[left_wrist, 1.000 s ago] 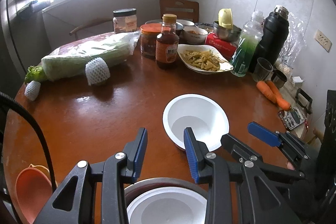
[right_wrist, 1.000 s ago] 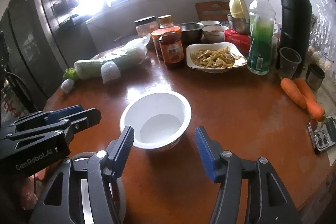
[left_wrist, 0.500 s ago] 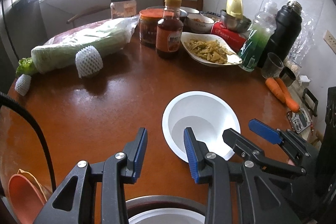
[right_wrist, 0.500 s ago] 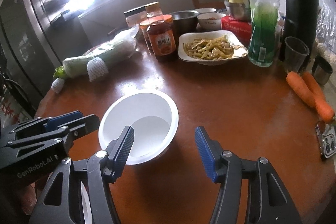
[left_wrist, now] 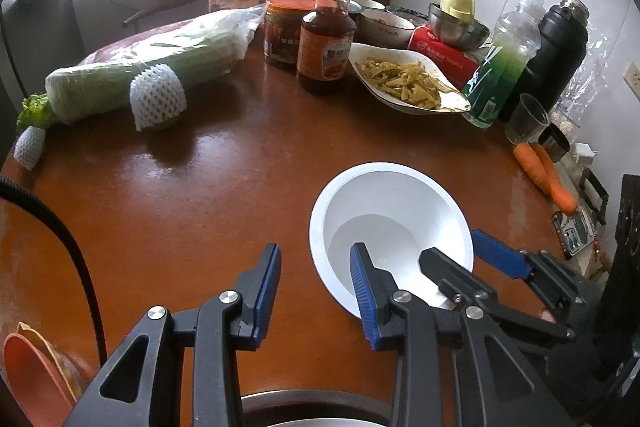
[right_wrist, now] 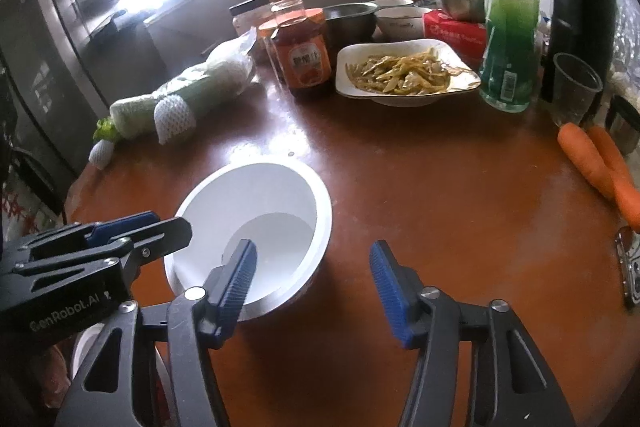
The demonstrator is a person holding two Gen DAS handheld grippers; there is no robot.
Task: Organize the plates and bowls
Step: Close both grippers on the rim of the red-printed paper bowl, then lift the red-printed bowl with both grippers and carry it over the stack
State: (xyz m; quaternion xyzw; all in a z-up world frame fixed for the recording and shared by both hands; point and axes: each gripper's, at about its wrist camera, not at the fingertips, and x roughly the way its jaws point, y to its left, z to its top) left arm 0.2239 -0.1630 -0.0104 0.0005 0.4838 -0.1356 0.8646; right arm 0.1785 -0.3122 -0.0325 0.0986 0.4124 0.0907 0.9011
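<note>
An empty white bowl [left_wrist: 384, 223] stands on the round brown table [left_wrist: 200, 195]; it also shows in the right wrist view [right_wrist: 264, 211]. My left gripper [left_wrist: 316, 291] is open, its right finger over the bowl's near left rim. My right gripper [right_wrist: 312, 279] is open around the bowl's right rim: the left finger is inside the bowl and the right finger outside. A steel-rimmed dish holding a white bowl [left_wrist: 304, 407] sits at the table's near edge below my left gripper. Orange bowls [left_wrist: 32, 375] lie at the near left.
At the back stand a plate of food [left_wrist: 408, 83], sauce jars [left_wrist: 324, 39], a wrapped cabbage [left_wrist: 152, 67], steel bowls [left_wrist: 456, 27], a green bottle [left_wrist: 504, 63], a black flask [left_wrist: 556, 47] and a plastic cup [right_wrist: 576, 87]. Carrots [right_wrist: 600, 163] and a phone [left_wrist: 576, 235] lie at the right.
Both grippers have moved forward and closer to the white bowl. My right gripper's left finger now sits inside the bowl. The near dish has slid mostly out of the left view.
</note>
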